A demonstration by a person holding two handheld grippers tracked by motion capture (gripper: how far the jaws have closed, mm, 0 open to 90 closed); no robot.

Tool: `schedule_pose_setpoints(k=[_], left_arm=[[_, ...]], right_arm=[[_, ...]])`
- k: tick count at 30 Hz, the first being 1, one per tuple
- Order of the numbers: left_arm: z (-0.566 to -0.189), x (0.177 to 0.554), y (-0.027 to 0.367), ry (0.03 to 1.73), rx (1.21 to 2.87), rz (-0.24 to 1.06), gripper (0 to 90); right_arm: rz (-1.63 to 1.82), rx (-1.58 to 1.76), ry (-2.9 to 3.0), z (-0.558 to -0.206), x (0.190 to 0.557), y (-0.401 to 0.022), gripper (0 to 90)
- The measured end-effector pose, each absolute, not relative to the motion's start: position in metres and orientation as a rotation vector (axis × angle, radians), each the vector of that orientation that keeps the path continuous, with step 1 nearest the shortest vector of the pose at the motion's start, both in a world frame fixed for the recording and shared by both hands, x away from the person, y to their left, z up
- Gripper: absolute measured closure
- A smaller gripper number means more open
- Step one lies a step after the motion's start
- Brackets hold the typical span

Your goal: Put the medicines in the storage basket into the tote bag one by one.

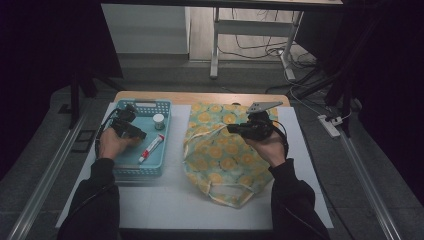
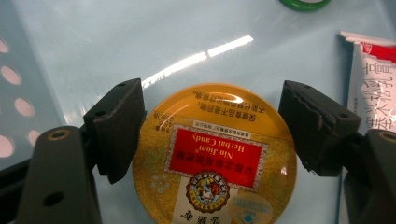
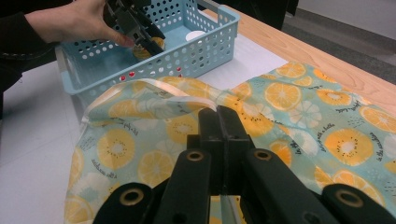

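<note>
The left tongs (image 2: 212,130) reach down into the light blue perforated plastic basket (image 1: 150,107), released, with their jaws flanking the round yellow candy tin with a red label (image 2: 215,158), the left jaw at its rim and the right jaw just clear. The tin lies flat on the basket floor, near one white toothpaste tube (image 2: 373,88) and one small white jar (image 1: 158,121). The right tongs (image 3: 224,126) are clenched on the rim of one fruit-print fabric bag (image 3: 289,102) on the table (image 1: 150,205), open mat around it.
</note>
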State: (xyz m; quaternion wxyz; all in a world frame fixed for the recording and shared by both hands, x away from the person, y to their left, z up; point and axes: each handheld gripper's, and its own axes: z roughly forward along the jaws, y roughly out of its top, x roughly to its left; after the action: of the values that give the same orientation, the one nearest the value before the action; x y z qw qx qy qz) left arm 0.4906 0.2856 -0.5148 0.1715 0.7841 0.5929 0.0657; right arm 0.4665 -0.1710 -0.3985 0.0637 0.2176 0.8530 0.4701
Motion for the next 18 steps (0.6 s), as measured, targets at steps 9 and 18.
schedule_pose_setpoints(k=[9, 18], left_arm=[[-0.5166, 0.4865, 0.2819, 1.715, 2.254, 0.176, 15.2], [-0.5171, 0.4839, 0.2813, 1.762, 2.276, 0.149, 20.0]], right_arm=[[1.419, 0.655, 2.578, -0.3990, 0.4663, -0.1702, 90.0], [1.421, 0.654, 2.578, -0.3988, 0.4662, -0.1704, 90.0]])
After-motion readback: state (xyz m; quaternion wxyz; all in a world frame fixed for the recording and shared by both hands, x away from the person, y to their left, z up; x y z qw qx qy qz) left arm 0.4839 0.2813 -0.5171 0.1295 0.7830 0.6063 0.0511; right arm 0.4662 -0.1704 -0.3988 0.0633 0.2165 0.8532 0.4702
